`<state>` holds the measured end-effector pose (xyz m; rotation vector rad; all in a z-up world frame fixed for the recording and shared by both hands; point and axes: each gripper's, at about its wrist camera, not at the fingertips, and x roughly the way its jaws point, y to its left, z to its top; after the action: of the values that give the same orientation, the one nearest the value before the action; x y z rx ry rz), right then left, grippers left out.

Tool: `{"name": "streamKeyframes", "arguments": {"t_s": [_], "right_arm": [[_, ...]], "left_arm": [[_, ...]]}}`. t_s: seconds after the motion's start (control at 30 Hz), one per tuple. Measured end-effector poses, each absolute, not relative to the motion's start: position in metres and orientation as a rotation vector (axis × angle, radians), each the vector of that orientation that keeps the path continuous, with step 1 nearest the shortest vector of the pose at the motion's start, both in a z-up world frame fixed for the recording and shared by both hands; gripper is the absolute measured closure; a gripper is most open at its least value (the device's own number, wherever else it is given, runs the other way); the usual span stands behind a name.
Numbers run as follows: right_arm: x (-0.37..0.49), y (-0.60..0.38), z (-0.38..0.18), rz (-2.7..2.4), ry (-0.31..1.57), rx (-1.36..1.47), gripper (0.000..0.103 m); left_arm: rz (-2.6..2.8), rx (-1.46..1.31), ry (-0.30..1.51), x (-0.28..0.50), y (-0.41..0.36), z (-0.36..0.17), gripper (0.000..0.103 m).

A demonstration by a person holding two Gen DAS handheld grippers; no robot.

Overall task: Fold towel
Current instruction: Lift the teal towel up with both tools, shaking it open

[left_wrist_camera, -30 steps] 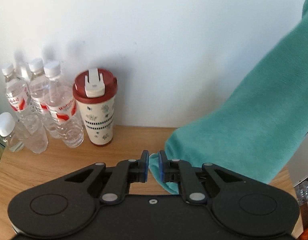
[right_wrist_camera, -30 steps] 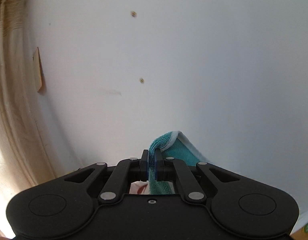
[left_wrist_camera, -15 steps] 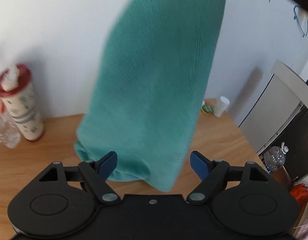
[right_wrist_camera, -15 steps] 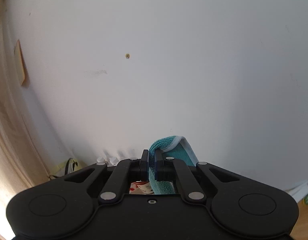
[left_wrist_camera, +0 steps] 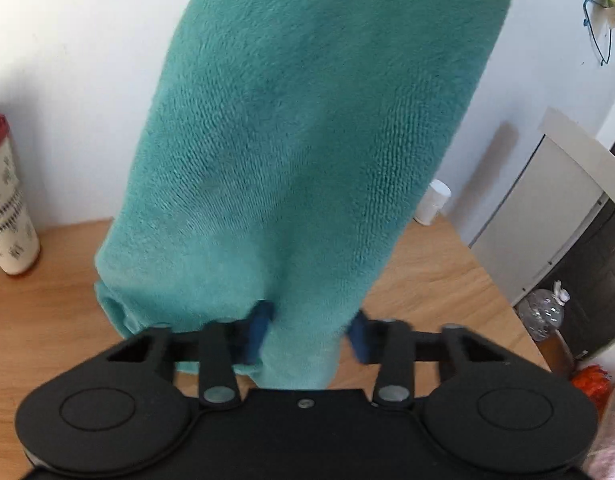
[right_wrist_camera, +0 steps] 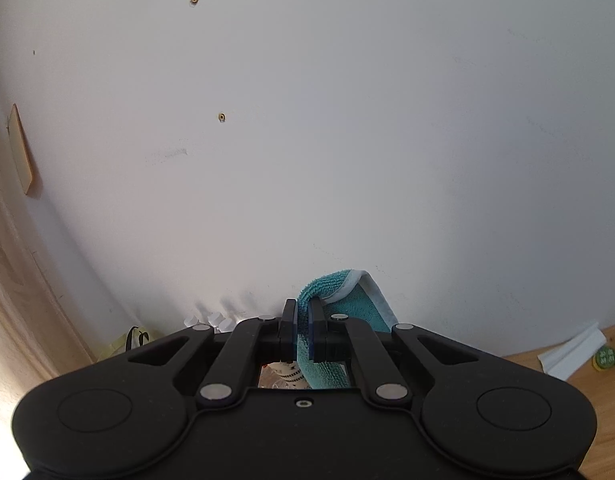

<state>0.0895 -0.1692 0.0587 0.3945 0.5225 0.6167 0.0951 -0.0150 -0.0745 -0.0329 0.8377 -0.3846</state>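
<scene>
Step in hand: the teal terry-cloth towel (left_wrist_camera: 299,152) hangs in the air as one long drape, pinched high by a white-hemmed edge (right_wrist_camera: 349,280); I judge this a re-gripping stage of the fold, not a finished one.
Right gripper (right_wrist_camera: 302,328): fingers clenched on the towel's hemmed edge, pointed at the bare white wall.
Left gripper (left_wrist_camera: 307,332): blue-padded fingers (left_wrist_camera: 256,332) spread apart on either side of the hanging cloth's lower end, not pinching it.
Towel's place: in front of the wall, above the far middle of the light wooden tabletop (left_wrist_camera: 47,312), its lower end bunched just over the wood.
Next move, as a judgement: the left fingers need to close on a lower corner or edge, not the bunched middle, so the cloth can be spread.
Counts: one towel; two grippers; one red-lidded patterned tumbler (left_wrist_camera: 5,208) far left; one small white bottle (left_wrist_camera: 433,202) far right.
</scene>
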Motion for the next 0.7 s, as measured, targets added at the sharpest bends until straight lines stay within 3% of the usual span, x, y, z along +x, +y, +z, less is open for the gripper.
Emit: {"name": "streamKeyframes", "arguments": {"t_s": [0.07,0.4,0.7], "right_arm": [[0.090,-0.172,0.056,0.602,0.522,0.397,0.098],[0.093,-0.174,0.051,0.533,0.492,0.394,0.098],[0.101,-0.157,0.104,0.578,0.327,0.338,0.098]], "left_arm": [[-0.365,-0.026,0.833,0.098,-0.009,-0.072,0.096],[-0.264,0.007,0.798,0.111,0.022,-0.056,0.097],[-0.147,0.031,0.582,0.127,0.075,0.051,0.097]]}}
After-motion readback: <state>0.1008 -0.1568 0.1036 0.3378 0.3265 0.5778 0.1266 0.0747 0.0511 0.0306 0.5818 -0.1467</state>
